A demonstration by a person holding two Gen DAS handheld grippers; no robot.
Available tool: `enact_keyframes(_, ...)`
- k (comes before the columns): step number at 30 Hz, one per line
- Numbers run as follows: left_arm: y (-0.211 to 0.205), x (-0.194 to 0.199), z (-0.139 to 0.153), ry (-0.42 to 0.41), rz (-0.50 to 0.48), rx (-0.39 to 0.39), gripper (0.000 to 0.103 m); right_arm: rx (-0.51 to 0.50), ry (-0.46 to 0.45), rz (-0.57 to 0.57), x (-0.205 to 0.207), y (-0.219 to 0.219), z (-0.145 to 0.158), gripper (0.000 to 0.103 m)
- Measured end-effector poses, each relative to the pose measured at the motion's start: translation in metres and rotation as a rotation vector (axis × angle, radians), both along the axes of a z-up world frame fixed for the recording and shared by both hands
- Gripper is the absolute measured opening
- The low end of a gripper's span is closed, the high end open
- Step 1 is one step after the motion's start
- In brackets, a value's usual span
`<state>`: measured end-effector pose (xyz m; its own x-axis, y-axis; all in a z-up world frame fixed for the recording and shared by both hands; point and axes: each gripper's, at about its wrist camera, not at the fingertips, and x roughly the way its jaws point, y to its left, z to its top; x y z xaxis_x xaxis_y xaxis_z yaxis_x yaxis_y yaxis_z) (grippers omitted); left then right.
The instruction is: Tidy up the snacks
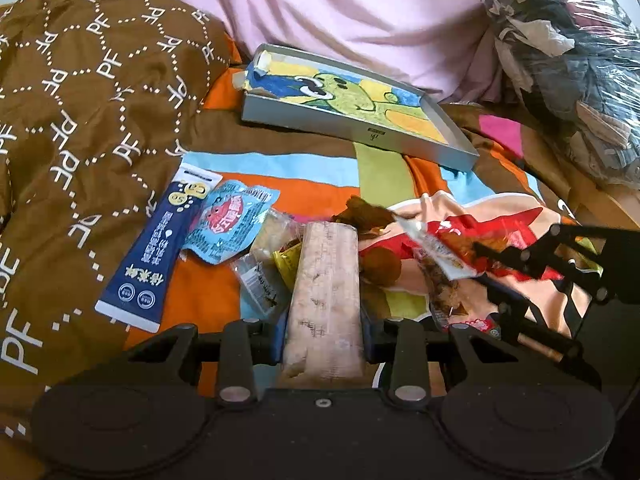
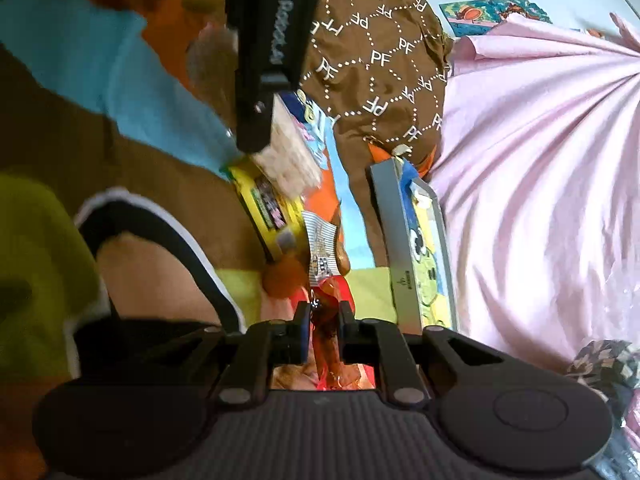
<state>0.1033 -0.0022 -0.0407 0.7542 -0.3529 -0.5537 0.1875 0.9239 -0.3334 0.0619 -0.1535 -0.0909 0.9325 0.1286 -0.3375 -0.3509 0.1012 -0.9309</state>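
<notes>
The snacks lie in a loose heap on a bedspread (image 1: 280, 168) of orange, blue, brown and green patches. Among them are a dark blue sachet (image 1: 160, 244) with white and yellow print, a light blue pouch (image 1: 228, 220) with a red crab-like figure, a yellow packet (image 2: 266, 210), and a large red and white bag (image 1: 472, 216). A shallow grey tray (image 1: 360, 120) with a green cartoon figure painted inside rests further back, well apart from the heap, against pink fabric (image 1: 360, 12). A brown quilt (image 1: 80, 100) printed with white "PF" letters lies to the left.

The left gripper (image 1: 324, 320) is partly closed, its jaws pressing both sides of a long pale bar in clear wrap (image 1: 326, 280), which sticks out forward over the heap.

The right gripper (image 2: 322, 332) is closed tight on a thin red-brown wrapped snack (image 2: 326, 320); what exactly the wrapper holds is hard to make out, as the view is blurred. It is held just above the bedspread, near the yellow packet.
</notes>
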Motion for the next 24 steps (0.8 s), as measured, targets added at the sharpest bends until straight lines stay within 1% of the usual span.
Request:
enact_keyframes(4, -0.005, -0.005, 0.007, -0.048, -0.013, 0.017, 0.036, 0.006, -0.023, -0.017, 0.008, -0.011, 0.01, 0.015)
enact_keyframes(6, -0.006, -0.007, 0.011, -0.073, -0.018, 0.009, 0.036, 0.011, -0.033, -0.017, 0.007, -0.014, 0.014, 0.015)
enact_keyframes(8, -0.008, -0.004, 0.019, -0.091, -0.023, -0.002, 0.036, 0.014, -0.043, -0.013, 0.009, -0.018, 0.018, 0.015)
enact_keyframes(9, -0.009, -0.001, 0.024, -0.107, -0.025, -0.001, 0.036, 0.019, -0.046, -0.015, 0.004, -0.018, 0.021, 0.015)
enact_keyframes(11, -0.012, 0.01, 0.036, -0.142, -0.022, 0.002, 0.036, 0.033, -0.05, -0.022, 0.009, -0.019, 0.03, 0.015)
enact_keyframes(13, -0.015, 0.027, 0.048, -0.166, -0.011, -0.006, 0.036, 0.048, -0.058, -0.031, 0.018, -0.021, 0.04, 0.015)
enact_keyframes(18, -0.02, 0.082, 0.08, -0.226, 0.021, -0.011, 0.037, 0.072, -0.098, -0.055, 0.062, -0.026, 0.065, 0.015)
enact_keyframes(21, -0.021, 0.12, 0.096, -0.25, 0.037, -0.012, 0.037, 0.081, -0.128, -0.067, 0.095, -0.029, 0.08, 0.015)
enact_keyframes(24, -0.025, 0.16, 0.108, -0.252, 0.059, -0.014, 0.037, 0.124, -0.148, -0.09, 0.129, -0.031, 0.095, 0.015)
